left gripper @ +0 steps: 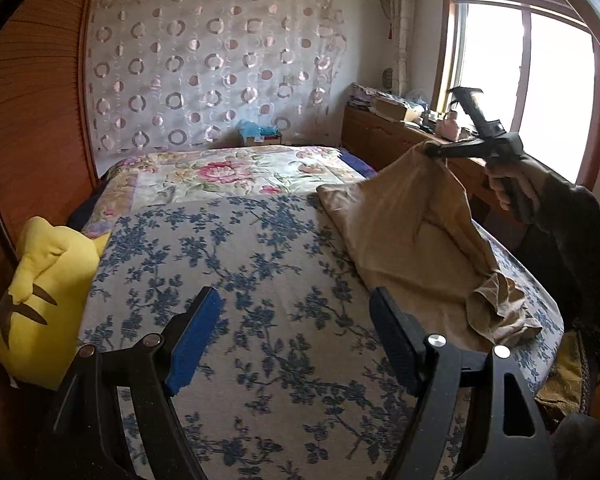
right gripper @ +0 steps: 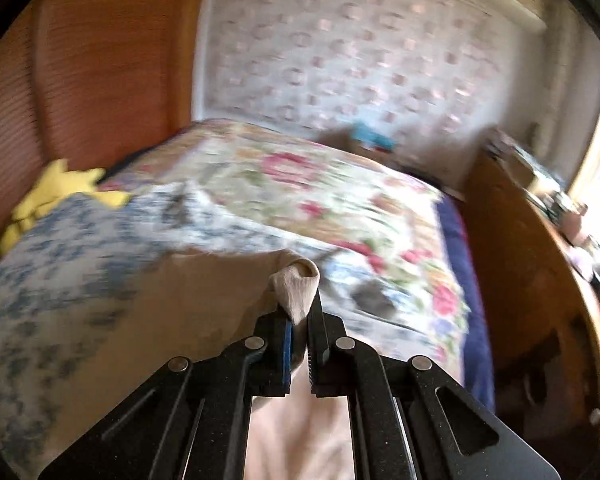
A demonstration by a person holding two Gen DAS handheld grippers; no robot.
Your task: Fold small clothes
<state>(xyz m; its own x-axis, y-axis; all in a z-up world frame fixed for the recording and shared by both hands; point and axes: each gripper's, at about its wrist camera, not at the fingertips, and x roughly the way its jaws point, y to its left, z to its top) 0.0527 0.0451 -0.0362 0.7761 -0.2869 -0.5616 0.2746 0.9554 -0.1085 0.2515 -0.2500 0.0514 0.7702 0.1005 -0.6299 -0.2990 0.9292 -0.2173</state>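
Above the bed's (left gripper: pixel 260 280) right edge, right gripper (left gripper: pixel 434 150) pinches the tan garment (left gripper: pixel 412 224); left gripper's (left gripper: pixel 296 340) fingers wide.

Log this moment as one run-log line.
right claw: shut on tan garment, lifted | left claw: open, empty | bed

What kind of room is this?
Most likely a home bedroom: a bed with floral covers, a yellow plush toy beside it, and a curtain on the wall.

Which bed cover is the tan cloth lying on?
The blue-flowered cover nearest the camera; the pink-flowered quilt lies bare behind it.
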